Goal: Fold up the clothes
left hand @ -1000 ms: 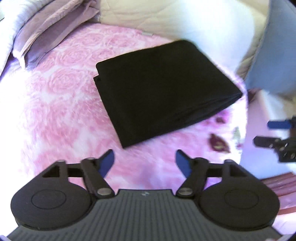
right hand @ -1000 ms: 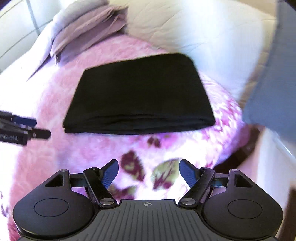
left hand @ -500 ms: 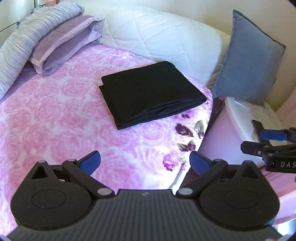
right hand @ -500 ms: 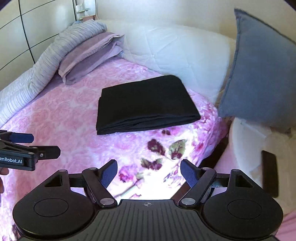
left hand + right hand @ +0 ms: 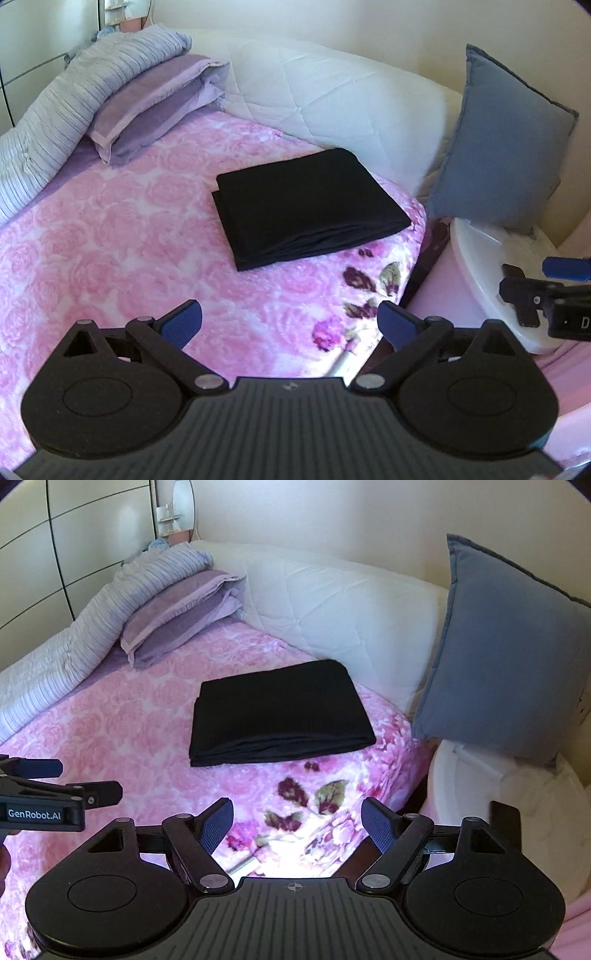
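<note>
A black garment [image 5: 310, 206] [image 5: 280, 712] lies folded into a neat rectangle on the pink rose-patterned bedspread [image 5: 110, 236] [image 5: 122, 731], near the bed's right edge. My left gripper [image 5: 288, 314] hovers well back from it, above the bedspread; its jaws stand wide and are closing a little, with nothing between them. My right gripper [image 5: 297, 808] is open and empty, also held back from the garment near the bed's corner. Each gripper shows at the edge of the other's view: the right gripper [image 5: 546, 280], the left gripper [image 5: 55, 779].
A white quilted headboard [image 5: 332, 92] runs behind the garment. A blue cushion [image 5: 506, 657] stands at the right over a white round side table [image 5: 480, 266] that bears a dark flat object. Purple pillows [image 5: 155, 99] and a striped duvet [image 5: 74, 103] lie at the left.
Both grippers have pulled back and up from the folded garment, which now looks smaller and farther off. The left jaws have spread wider. The garment has not moved.
</note>
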A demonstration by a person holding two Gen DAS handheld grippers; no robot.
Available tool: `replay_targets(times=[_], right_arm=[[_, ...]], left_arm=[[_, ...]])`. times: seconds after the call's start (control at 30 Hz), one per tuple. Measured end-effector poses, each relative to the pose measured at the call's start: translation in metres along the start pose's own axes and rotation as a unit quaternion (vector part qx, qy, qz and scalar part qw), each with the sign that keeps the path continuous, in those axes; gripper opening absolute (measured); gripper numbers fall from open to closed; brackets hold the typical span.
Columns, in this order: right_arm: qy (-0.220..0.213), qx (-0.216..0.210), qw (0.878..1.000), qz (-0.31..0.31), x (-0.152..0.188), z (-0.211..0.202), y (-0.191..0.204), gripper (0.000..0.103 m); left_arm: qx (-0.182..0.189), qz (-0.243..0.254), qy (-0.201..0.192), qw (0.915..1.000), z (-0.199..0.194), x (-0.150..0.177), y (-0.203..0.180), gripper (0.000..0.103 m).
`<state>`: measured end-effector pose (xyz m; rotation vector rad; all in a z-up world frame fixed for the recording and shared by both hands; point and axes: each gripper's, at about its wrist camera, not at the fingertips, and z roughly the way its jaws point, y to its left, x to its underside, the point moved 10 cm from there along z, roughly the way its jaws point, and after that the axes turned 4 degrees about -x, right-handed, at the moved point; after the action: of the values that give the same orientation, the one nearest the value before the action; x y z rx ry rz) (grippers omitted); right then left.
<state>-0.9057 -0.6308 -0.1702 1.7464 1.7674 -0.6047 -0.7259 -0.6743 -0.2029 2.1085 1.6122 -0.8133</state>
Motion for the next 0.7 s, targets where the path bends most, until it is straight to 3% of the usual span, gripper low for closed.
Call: replay_targets(times=[0.33, 0.7], right_arm=[[0.004, -0.002, 1.000, -0.006, -0.003, -0.006, -0.013, 0.080], [0.002, -0.020, 0.999, -0.030, -0.004, -0.002, 0.000, 0.080]], left_arm=[[-0.012, -0.021, 0.000, 0.9997, -0.006, -0.001, -0.012, 0.096], [-0.029, -0.036, 0.003, 0.9989, -0.007, 0.001, -0.005, 0.097]])
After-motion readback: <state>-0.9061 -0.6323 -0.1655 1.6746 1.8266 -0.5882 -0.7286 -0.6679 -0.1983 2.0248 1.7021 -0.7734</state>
